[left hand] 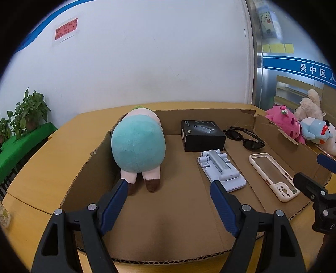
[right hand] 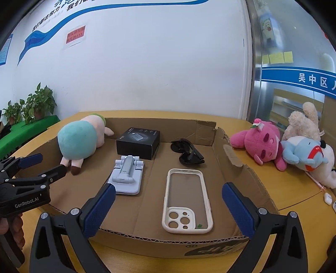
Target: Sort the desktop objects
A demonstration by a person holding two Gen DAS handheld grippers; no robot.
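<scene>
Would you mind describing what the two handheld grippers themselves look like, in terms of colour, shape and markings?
Both are matte black plastic frames with triangular cut-outs and silver round screw heads. The left gripper and right gripper each end in two tapered fingers faced with dark blue textured pads. Seen from the right wrist camera, the left gripper's body carries white "GenRobot.AI" lettering. No cables or sleeves show.

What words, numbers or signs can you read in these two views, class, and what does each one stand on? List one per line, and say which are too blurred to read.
"GenRobot.AI": on the left gripper body.
"65 W": on the side of the black box.
"吴中区", then a cut-off character: on the blue band across the glass door.
Red notice on the wall: unreadable.
Blue slogan along the wall top: cropped, unreadable.
Print on the cardboard tray front: partly hidden, unreadable.
</scene>
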